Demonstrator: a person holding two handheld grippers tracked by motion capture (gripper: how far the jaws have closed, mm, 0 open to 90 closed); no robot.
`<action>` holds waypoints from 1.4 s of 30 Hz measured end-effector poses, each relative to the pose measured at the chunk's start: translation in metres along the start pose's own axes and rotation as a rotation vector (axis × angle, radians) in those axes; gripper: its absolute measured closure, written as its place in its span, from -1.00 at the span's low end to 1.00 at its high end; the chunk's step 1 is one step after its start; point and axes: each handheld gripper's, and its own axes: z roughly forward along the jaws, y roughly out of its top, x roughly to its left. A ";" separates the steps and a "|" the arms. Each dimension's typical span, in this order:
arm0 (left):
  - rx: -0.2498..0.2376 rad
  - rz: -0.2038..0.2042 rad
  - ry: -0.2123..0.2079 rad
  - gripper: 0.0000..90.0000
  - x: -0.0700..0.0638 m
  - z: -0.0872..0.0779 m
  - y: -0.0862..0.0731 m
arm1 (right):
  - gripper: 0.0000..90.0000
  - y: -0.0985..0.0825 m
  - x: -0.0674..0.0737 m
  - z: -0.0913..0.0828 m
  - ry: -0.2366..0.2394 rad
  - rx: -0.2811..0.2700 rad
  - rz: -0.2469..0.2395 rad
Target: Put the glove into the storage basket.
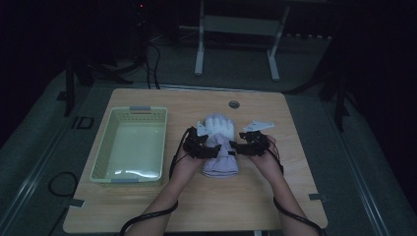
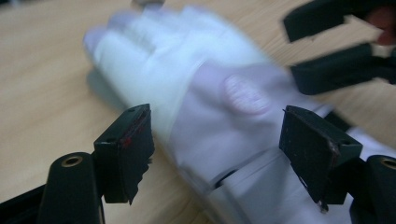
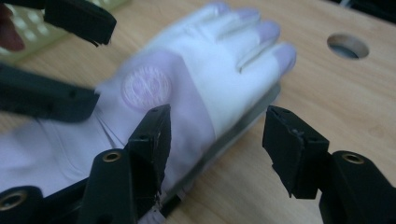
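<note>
While both hands work at the table: two hand-held grippers flank one glove, one on each side.
Glove: a white work glove [image 1: 220, 145] lies flat on the wooden table [image 1: 147, 206], near its middle, fingers pointing away from the person and cuff toward them. A round printed badge [image 3: 145, 87] sits on the back of it, and the fingertips look faintly lilac.
Left gripper: the left gripper [image 1: 206, 145] is at the glove's left edge, about level with the wrist part. In the left gripper view its two black jaws stand apart with the glove's wrist and cuff part lying between them; neither pad presses on the cloth.
Right gripper: the right gripper [image 1: 237, 146] is at the glove's right edge, opposite the other. In the right gripper view its jaws straddle that edge of the glove, one above the cloth, the other over bare table; they stand apart and no clamp on the cloth shows.
Hands: the person's left hand [image 1: 186, 162] and right hand [image 1: 268, 160] come in from the near side, cables trailing along the forearms.
Basket: a pale green plastic basket [image 1: 101, 162] stands on the table's left part, well apart from the glove.
Table hole: a round cable hole [image 1: 234, 104] sits at the far edge, just beyond the glove's fingertips.
Sharpness: both gripper views are blurred, so fine detail of the cloth is hard to make out.
</note>
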 end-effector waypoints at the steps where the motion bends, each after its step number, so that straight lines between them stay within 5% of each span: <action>1: 0.019 -0.008 0.020 -0.34 0.003 0.004 -0.006 | -0.13 -0.005 0.001 0.005 0.006 0.021 -0.001; 10: 0.076 -0.088 0.002 -0.37 0.010 0.018 -0.021 | -0.29 -0.016 0.003 0.026 -0.017 0.106 -0.018; 12: 0.084 -0.096 0.002 -0.40 0.011 0.020 -0.022 | -0.35 -0.015 0.000 0.030 0.006 0.122 0.022; 13: 0.096 -0.106 -0.006 -0.41 0.014 0.022 -0.022 | -0.38 -0.014 -0.003 0.036 0.042 0.139 0.081; 16: 0.107 -0.115 -0.020 -0.43 0.017 0.024 -0.023 | -0.37 -0.015 -0.006 0.042 0.075 0.160 0.103; 17: 0.109 -0.123 -0.030 -0.44 0.018 0.025 -0.023 | -0.27 -0.016 -0.011 0.046 0.125 0.178 0.143; 19: 0.110 -0.137 -0.040 -0.46 0.021 0.028 -0.024 | -0.19 -0.017 -0.013 0.047 0.150 0.182 0.152; 21: 0.122 -0.149 -0.047 -0.62 0.025 0.031 -0.025 | 0.10 -0.018 -0.019 0.049 0.231 0.196 0.187; 24: 0.128 -0.157 -0.061 -0.62 0.027 0.033 -0.025 | 0.15 -0.017 -0.018 0.049 0.242 0.194 0.177; 25: 0.150 -0.188 -0.106 -0.62 0.033 0.035 -0.024 | 0.30 -0.016 -0.017 0.049 0.251 0.202 0.170; 26: 0.161 -0.185 -0.107 -0.62 0.033 0.036 -0.022 | 0.36 -0.016 -0.016 0.049 0.254 0.201 0.171; 29: 0.187 -0.182 -0.144 -0.35 0.034 0.037 -0.019 | 0.43 -0.017 -0.013 0.048 0.240 0.193 0.152; 30: 0.197 -0.199 -0.231 -0.10 0.037 0.037 -0.017 | 0.51 -0.017 -0.012 0.047 0.225 0.188 0.143; 32: 0.204 -0.192 -0.257 0.09 0.037 0.037 -0.015 | 0.59 -0.016 -0.009 0.046 0.207 0.181 0.128; 38: 0.198 -0.176 -0.261 0.49 0.034 0.033 -0.012 | 0.76 -0.013 0.011 0.041 0.073 0.165 0.018; 42: 0.163 -0.226 -0.290 0.61 0.037 0.031 -0.017 | 0.79 -0.018 0.023 0.036 -0.001 0.112 -0.054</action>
